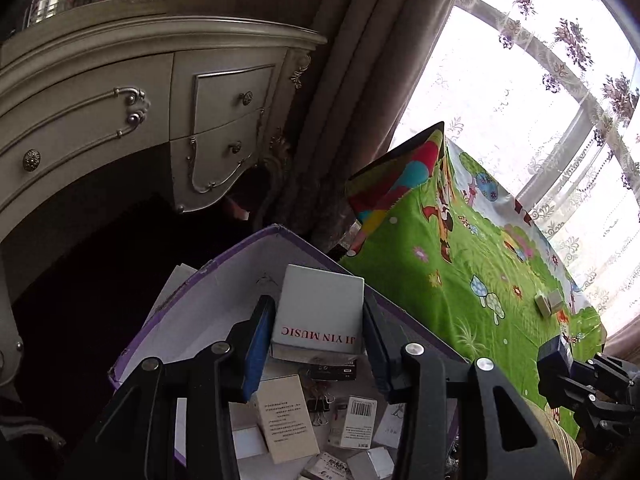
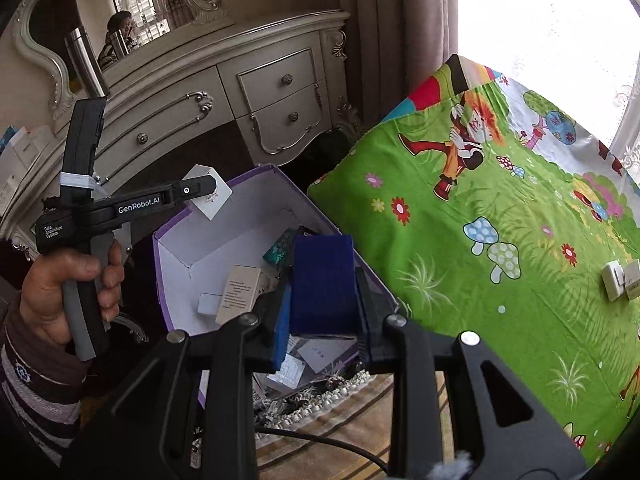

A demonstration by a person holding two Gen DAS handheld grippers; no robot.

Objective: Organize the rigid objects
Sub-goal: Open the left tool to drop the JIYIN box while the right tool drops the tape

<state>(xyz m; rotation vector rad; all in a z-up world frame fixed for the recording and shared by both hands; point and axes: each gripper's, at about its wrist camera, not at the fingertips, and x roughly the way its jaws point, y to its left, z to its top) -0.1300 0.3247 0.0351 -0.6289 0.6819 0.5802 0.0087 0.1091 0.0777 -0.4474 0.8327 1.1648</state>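
Note:
My left gripper [image 1: 318, 312] is shut on a white box [image 1: 320, 304] printed "JI YIN MUSIC" and holds it above the open purple storage box [image 1: 168, 312]. The same gripper and white box [image 2: 210, 196] show in the right wrist view over the storage box's far rim [image 2: 256, 172]. My right gripper [image 2: 322, 280] is shut on a dark blue box [image 2: 322, 280] above the storage box's near side; it also shows in the left wrist view [image 1: 554, 354]. Several small boxes, cards and binder clips [image 1: 320, 400] lie inside. Two small pale boxes [image 2: 620, 282] lie on the green bedspread [image 2: 460, 240].
An ornate cream dressing table [image 2: 248, 92] with a mirror stands behind the storage box. Curtains [image 1: 344, 80] and a bright window are at the back. A colourful pillow [image 1: 396, 172] lies at the bed's head. A striped rug and a black cable [image 2: 328, 440] lie below.

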